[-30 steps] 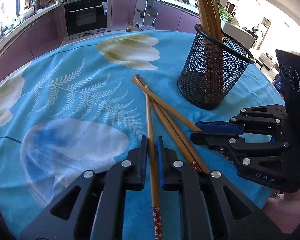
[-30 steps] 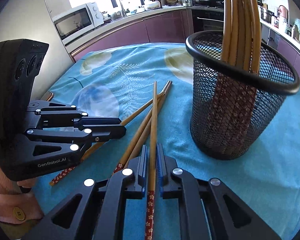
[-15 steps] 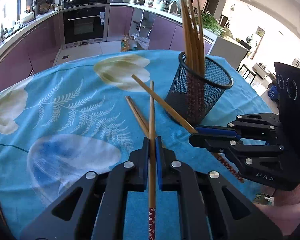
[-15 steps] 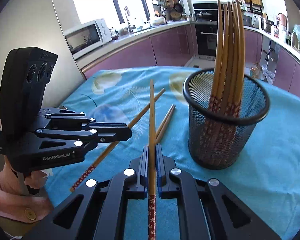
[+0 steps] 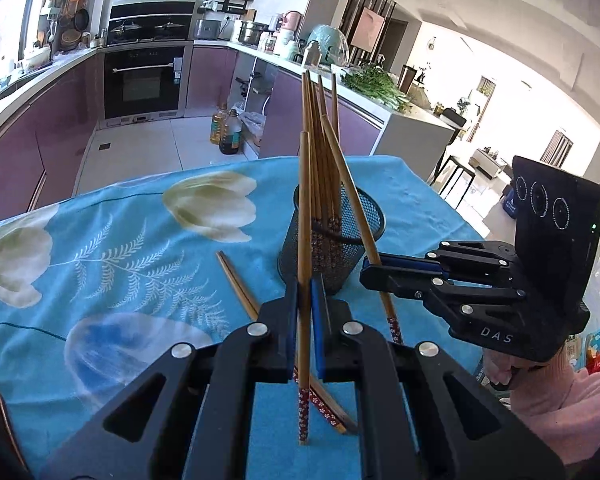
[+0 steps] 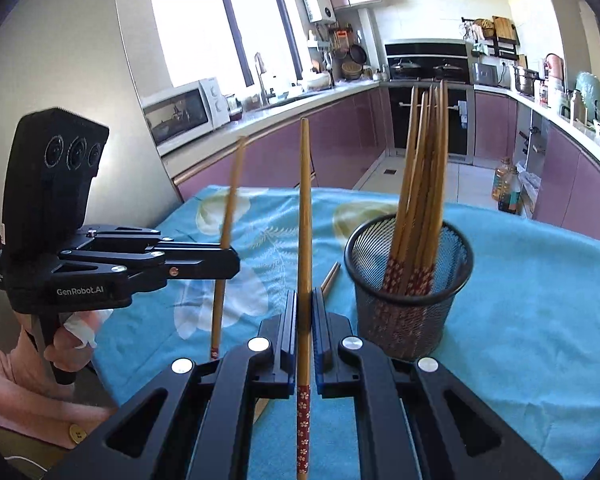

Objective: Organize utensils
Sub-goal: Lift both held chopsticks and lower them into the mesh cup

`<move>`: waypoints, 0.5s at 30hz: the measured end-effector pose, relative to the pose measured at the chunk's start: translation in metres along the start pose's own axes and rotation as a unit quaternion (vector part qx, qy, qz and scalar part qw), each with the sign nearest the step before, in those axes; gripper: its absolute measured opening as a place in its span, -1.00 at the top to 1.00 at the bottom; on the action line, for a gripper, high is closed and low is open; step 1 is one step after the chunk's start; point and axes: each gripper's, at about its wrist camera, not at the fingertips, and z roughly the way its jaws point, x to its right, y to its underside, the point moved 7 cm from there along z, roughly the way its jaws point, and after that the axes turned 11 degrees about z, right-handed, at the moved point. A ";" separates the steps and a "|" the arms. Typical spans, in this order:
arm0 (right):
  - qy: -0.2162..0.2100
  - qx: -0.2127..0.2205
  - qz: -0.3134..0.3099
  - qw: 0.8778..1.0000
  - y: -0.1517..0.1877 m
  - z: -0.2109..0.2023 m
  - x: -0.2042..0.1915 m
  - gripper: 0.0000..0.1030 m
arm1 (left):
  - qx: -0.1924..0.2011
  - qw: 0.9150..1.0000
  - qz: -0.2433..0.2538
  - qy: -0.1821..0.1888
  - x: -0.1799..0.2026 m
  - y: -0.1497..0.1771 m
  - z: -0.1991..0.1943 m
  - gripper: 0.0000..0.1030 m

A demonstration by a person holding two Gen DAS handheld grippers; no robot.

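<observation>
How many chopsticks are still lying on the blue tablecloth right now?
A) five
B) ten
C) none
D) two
D: two chopsticks lie side by side on the tablecloth beside the mesh holder; the left gripper and the right gripper each hold one chopstick up in the air, and the others stand in the holder.

The mesh cup (image 5: pixel 332 256) hides the lower ends of the chopsticks (image 5: pixel 320 152) standing in it. The left gripper (image 5: pixel 305 300) covers part of the two chopsticks on the cloth (image 5: pixel 236 280).
</observation>
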 end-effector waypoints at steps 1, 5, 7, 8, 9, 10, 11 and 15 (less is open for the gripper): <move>0.001 0.008 0.001 1.000 -0.003 -0.004 0.001 0.88 | 0.005 1.000 -0.001 0.006 0.001 -0.002 -0.003 0.86; 0.008 0.038 0.004 0.999 -0.017 -0.018 0.006 0.88 | 0.028 0.999 0.000 0.017 0.005 -0.013 -0.017 0.86; 0.011 0.050 0.004 0.999 -0.024 -0.022 0.010 0.88 | 0.039 0.999 0.000 0.021 0.005 -0.021 -0.021 0.86; 0.016 0.059 0.005 0.998 -0.028 -0.024 0.013 0.88 | 0.044 0.999 0.000 0.023 0.005 -0.025 -0.023 0.86; 0.018 0.067 0.006 0.998 -0.032 -0.026 0.016 0.88 | 0.050 0.998 -0.001 0.025 0.005 -0.030 -0.025 0.86; 0.020 0.074 0.009 0.997 -0.037 -0.028 0.018 0.88 | 0.056 0.998 0.000 0.025 0.005 -0.035 -0.026 0.86; 0.022 0.080 0.011 0.996 -0.040 -0.029 0.021 0.88 | 0.061 0.998 -0.001 0.025 0.005 -0.040 -0.028 0.86; 0.028 0.110 0.021 0.993 -0.056 -0.035 0.031 0.88 | 0.084 0.996 -0.001 0.029 0.004 -0.062 -0.032 0.86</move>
